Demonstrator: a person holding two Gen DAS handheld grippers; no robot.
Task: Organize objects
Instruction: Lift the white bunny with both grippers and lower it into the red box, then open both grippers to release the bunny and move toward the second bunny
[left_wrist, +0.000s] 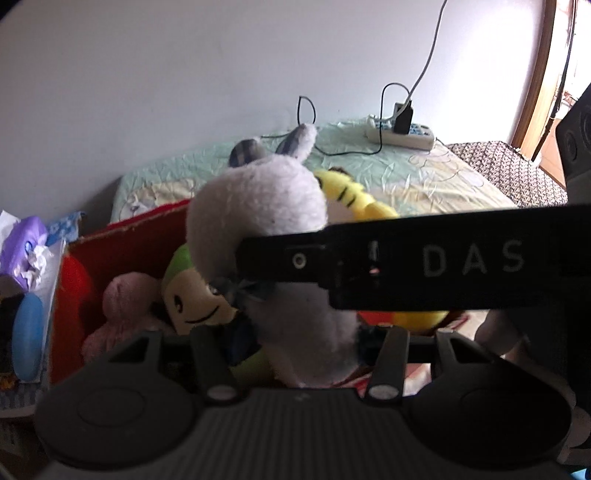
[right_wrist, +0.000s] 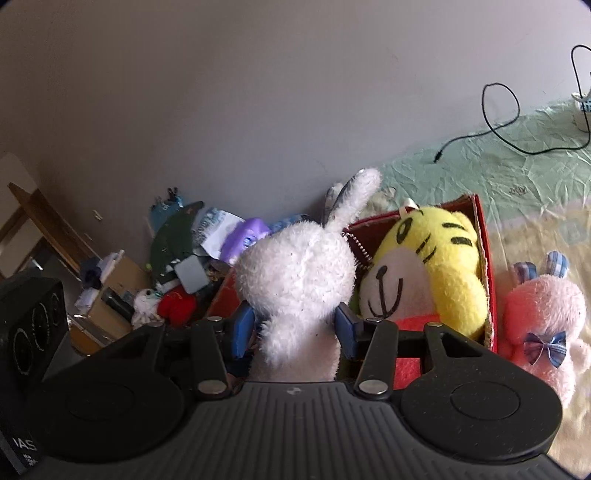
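Blue pads (right_wrist: 350, 325) squeezing white rabbit (right_wrist: 295, 273), over red box rim (right_wrist: 485, 251), bedsheet (right_wrist: 480, 166) beyond

My left gripper (left_wrist: 295, 332): fingertips buried behind the white rabbit plush (left_wrist: 266, 206), so I can't see pads or contact. The other gripper's black body (left_wrist: 424, 262) crosses the near right, covering the yellow tiger plush (left_wrist: 354, 199) mid-body and the rabbit's lower part. Red box (left_wrist: 129, 236): floor hidden under toys; a red toy (left_wrist: 75, 280) at its left wall is too blurred to name. Pink plush (left_wrist: 125, 306) face unreadable. From my right gripper (right_wrist: 295, 325), the rabbit's bottom is cut off by the gripper body. Pink bunny (right_wrist: 543, 314) is partly hidden behind the box wall. Far-left clutter pile (right_wrist: 177, 258) too small to sort.
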